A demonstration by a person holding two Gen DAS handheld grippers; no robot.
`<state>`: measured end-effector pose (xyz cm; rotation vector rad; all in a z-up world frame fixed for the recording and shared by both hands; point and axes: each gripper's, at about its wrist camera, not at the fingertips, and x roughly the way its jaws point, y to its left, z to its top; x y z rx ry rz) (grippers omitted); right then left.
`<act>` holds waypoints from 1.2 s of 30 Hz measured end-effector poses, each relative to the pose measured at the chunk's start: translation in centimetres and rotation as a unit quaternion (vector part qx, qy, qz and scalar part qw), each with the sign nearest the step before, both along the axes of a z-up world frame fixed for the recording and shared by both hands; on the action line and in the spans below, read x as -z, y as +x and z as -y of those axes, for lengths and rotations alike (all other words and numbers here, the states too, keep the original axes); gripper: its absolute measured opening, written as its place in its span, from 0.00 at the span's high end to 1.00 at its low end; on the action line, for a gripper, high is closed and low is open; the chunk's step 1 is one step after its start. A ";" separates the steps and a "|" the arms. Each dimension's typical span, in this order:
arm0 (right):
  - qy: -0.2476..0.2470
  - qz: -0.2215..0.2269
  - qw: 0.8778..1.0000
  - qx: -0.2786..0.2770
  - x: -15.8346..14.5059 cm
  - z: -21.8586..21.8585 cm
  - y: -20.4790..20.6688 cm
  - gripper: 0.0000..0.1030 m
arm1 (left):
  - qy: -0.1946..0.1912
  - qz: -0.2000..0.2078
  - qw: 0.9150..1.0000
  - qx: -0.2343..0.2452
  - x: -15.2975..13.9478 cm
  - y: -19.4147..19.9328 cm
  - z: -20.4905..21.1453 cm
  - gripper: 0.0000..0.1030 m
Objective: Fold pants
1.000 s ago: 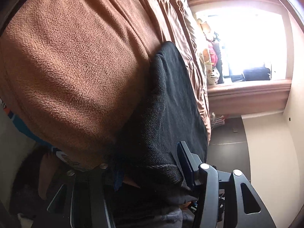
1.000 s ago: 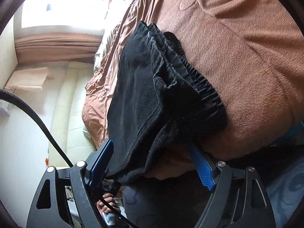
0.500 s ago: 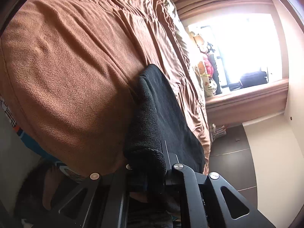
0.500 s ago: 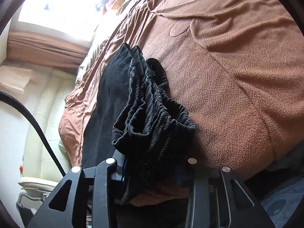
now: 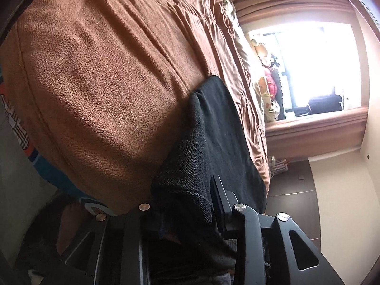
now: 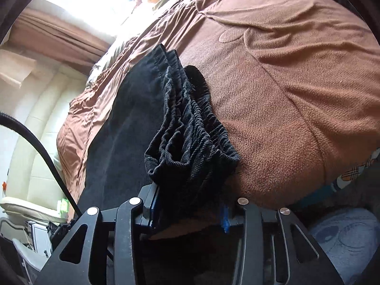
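Black pants (image 5: 213,142) lie along the near edge of a bed covered by a brown blanket (image 5: 95,83). My left gripper (image 5: 182,204) is shut on the hem end of the pants, with thick cloth bunched between the jaws. My right gripper (image 6: 190,209) is shut on the gathered elastic waistband (image 6: 192,133) at the other end of the pants (image 6: 133,118). The pants stretch flat between the two grippers along the blanket (image 6: 285,83).
A bright window (image 5: 315,71) with stuffed toys on its sill is at the far end of the bed. A cream padded headboard (image 6: 35,130) and a black cable (image 6: 42,152) are in the right wrist view. Dark floor (image 5: 292,204) runs beside the bed.
Both grippers were open around the pants one second ago and closed on them. Since half a second ago the left gripper's jaws sit wider around bunched cloth, and the views have shifted slightly.
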<state>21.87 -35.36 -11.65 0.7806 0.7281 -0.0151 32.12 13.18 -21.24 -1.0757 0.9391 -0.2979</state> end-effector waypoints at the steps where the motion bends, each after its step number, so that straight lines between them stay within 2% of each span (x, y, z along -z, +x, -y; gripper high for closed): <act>1: -0.009 0.001 1.000 0.000 -0.4 -0.1 -0.4 0.63 | -0.004 -0.003 1.000 -0.005 0.3 0.1 -0.2 0.67; 9: -0.075 0.037 0.996 0.001 -4.4 -1.4 -4.3 0.63 | -0.026 0.004 1.000 -0.017 1.3 0.1 -1.0 0.67; 12: -0.101 0.043 0.994 -0.009 -5.9 -2.7 -4.1 0.63 | -0.034 0.005 0.999 -0.019 1.4 0.2 -1.3 0.67; 18: -0.112 0.054 0.991 -0.041 -7.5 -5.5 -3.3 0.63 | -0.036 0.009 0.999 -0.012 1.6 -0.1 -1.6 0.67; 27: -0.144 0.043 0.982 -0.113 -8.3 -11.0 1.6 0.63 | -0.048 0.014 0.999 -0.011 2.3 -0.7 -1.8 0.67; 36: -0.163 0.006 0.971 -0.174 -6.8 -15.6 7.3 0.63 | -0.035 0.021 0.999 -0.005 1.9 -0.7 -1.5 0.67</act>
